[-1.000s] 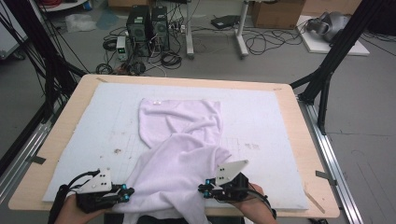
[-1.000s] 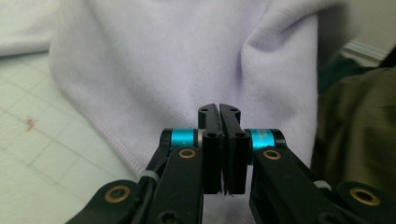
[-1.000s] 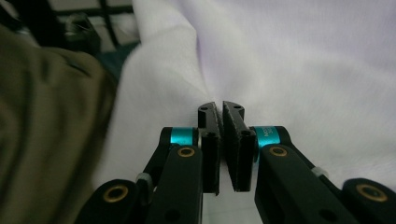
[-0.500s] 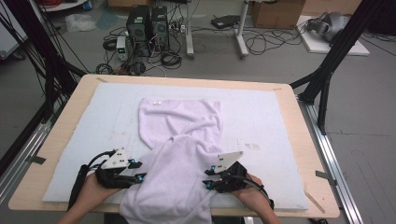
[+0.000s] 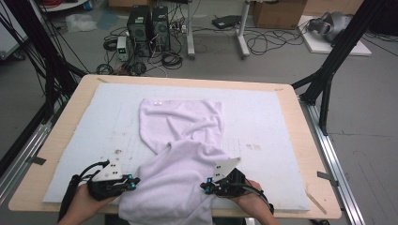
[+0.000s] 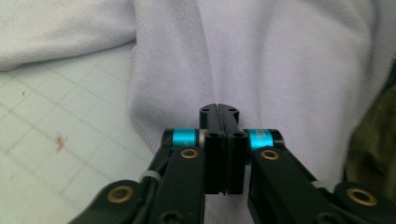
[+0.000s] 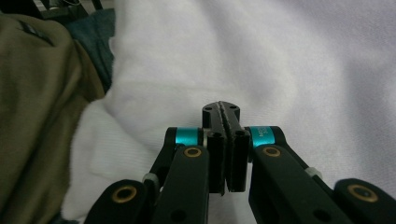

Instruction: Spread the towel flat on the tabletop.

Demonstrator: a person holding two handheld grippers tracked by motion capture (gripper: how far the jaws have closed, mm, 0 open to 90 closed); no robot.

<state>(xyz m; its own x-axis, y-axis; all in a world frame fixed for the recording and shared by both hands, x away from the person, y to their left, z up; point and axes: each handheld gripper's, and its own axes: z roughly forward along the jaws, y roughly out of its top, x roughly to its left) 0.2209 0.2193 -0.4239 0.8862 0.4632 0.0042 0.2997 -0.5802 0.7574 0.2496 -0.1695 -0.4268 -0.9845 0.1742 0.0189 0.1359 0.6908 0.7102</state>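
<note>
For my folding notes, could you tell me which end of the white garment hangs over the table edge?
The near end of the white garment, between the left gripper and right gripper, overhangs; the far end lies flat on the mat.

Black jaws — cyan bands, brass screws.

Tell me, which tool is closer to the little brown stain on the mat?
Left. The left tool sits right beside the stain, at the white cloth's left edge; the right tool is across the cloth. Both tools' jaws just closed, nothing visibly between them.

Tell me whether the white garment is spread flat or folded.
Partly folded: the white garment has its near part doubled over the far part, rumpled, hanging off the table edge.
</note>
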